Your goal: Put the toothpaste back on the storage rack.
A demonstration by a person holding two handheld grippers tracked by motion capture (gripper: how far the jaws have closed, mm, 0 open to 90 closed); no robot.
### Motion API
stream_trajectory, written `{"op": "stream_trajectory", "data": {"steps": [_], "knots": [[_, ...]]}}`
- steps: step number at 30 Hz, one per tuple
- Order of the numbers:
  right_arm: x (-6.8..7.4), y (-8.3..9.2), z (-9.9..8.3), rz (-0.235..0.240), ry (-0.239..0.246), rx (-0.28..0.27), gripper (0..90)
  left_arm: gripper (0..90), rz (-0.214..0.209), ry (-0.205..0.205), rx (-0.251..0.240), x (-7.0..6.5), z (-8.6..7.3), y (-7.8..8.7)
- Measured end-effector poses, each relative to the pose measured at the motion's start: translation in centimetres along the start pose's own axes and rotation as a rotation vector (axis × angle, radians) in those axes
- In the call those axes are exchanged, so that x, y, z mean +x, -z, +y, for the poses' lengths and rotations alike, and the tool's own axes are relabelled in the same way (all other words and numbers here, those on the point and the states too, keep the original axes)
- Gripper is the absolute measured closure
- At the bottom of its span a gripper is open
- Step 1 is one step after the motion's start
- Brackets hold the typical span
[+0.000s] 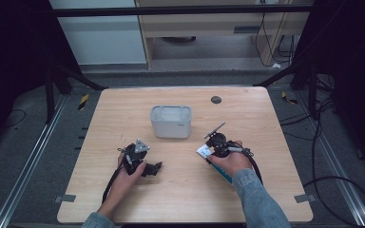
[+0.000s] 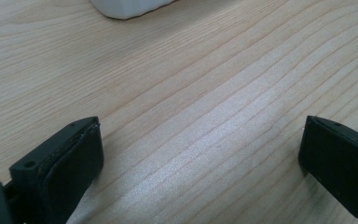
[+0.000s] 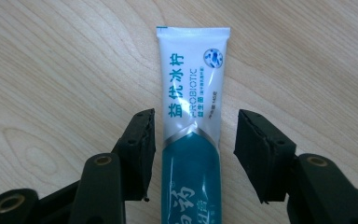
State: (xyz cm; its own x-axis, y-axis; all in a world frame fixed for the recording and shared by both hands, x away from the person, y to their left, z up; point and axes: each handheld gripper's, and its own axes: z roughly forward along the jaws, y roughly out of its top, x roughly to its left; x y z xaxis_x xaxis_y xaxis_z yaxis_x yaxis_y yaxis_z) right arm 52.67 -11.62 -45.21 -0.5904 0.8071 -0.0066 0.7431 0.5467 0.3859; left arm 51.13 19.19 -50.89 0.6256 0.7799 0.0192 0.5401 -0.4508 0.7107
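Where open right jaws straddle: toothpaste tube (image 3: 192, 121), untouched.

Pretty sure this is sitting in a lab or some kind of recording rig room, not anyone's home. A bare light wooden table (image 1: 180, 190) is standing inside a dark metal frame (image 1: 180, 10), with aluminium rails (image 1: 26, 171) running along the floor on both sides. Black cables (image 1: 332, 183) are snaking over grey carpet, and bits of yellow-and-black hazard tape (image 1: 83, 101) are sticking to the floor near the table's far corners. Behind it, office-style wooden furniture (image 1: 218, 23) is standing against a pale wall. The table's corners are taped down too.
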Motion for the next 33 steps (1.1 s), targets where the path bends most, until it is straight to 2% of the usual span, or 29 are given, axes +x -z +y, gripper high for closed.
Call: {"op": "stream_trajectory", "data": {"steps": [7, 16, 25, 30, 33], "knots": [[0.1, -1.1, 0.2, 0.004, 0.004, 0.033, 46.5, 0.0, -0.001, -0.002, 0.0, 0.0, 0.0, 0.0], [0.0, -1.4, 0.4, 0.007, -0.001, 0.048, 48.2, 0.0, 0.0, -0.001, 0.0, 0.0, 0.0, 0.0], [0.3, -2.0, 0.5, -0.007, 0.02, 0.067, 54.6, 0.0, -0.001, -0.002, 0.0, 0.0, 0.0, 0.0], [0.3, -2.1, 0.4, -0.013, 0.026, 0.069, 55.2, 0.0, -0.001, -0.002, 0.0, 0.0, 0.0, 0.0], [0.4, -2.0, 0.4, -0.014, 0.048, 0.072, 58.0, 0.0, -0.001, -0.001, 0.0, 0.0, 0.0, 0.0]]}}
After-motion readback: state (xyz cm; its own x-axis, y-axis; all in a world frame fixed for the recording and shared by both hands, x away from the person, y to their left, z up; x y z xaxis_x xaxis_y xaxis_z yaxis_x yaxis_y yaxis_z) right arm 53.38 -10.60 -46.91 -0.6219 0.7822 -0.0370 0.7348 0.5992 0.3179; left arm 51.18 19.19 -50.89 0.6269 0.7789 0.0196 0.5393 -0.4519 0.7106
